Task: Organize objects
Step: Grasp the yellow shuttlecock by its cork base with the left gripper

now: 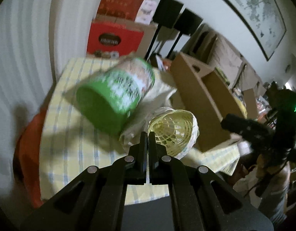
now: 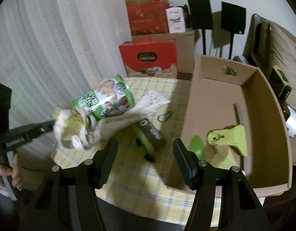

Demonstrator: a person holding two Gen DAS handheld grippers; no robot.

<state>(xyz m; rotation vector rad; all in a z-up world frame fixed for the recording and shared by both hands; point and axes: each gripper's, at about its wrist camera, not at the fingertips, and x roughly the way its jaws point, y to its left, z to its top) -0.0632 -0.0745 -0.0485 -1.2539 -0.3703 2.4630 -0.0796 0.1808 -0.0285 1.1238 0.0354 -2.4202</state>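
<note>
**Left gripper.** In the left wrist view, the left gripper (image 1: 148,136) sits at lower centre. Its fingers are drawn narrow, with only a slit between them, and they pinch the near rim of the woven basket (image 1: 173,129). The basket is tipped with its open mouth toward the camera. It looks light and springy, and the weave is open. A rim pinch will let it swing, so taking hold deeper on the wall would likely be steadier.

**Right gripper.** In the right wrist view, the right gripper (image 2: 145,144) sits at lower centre. It is spread wide and holds nothing.

**Dark cylinder.** The dark cylinder (image 2: 151,132) lies on its side just beyond the right gripper's fingertips, on the checked surface (image 2: 128,184).
- It appears rigid and smooth, and it may roll.
- Grip it across the barrel at mid-length.

**Carabiner.** A carabiner (image 2: 164,116) lies flat past the cylinder. It is thin and hard to pinch.

**Green can.** The green can (image 1: 117,94) is at centre left, tilted and motion-blurred, just behind the basket.
- It cannot be determined whether the can rests on the surface.
- It is judged stiff and slick-sided, with a wide body. Grip it across the rim.

**Cardboard box.** The open cardboard box (image 2: 267,115) occupies the right of the frame and stands on the surface. A green clip (image 2: 228,138) lies inside it. The box is the probable destination for loose items.

**Background.** Red cartons (image 2: 148,57) are stacked at upper centre.
</note>
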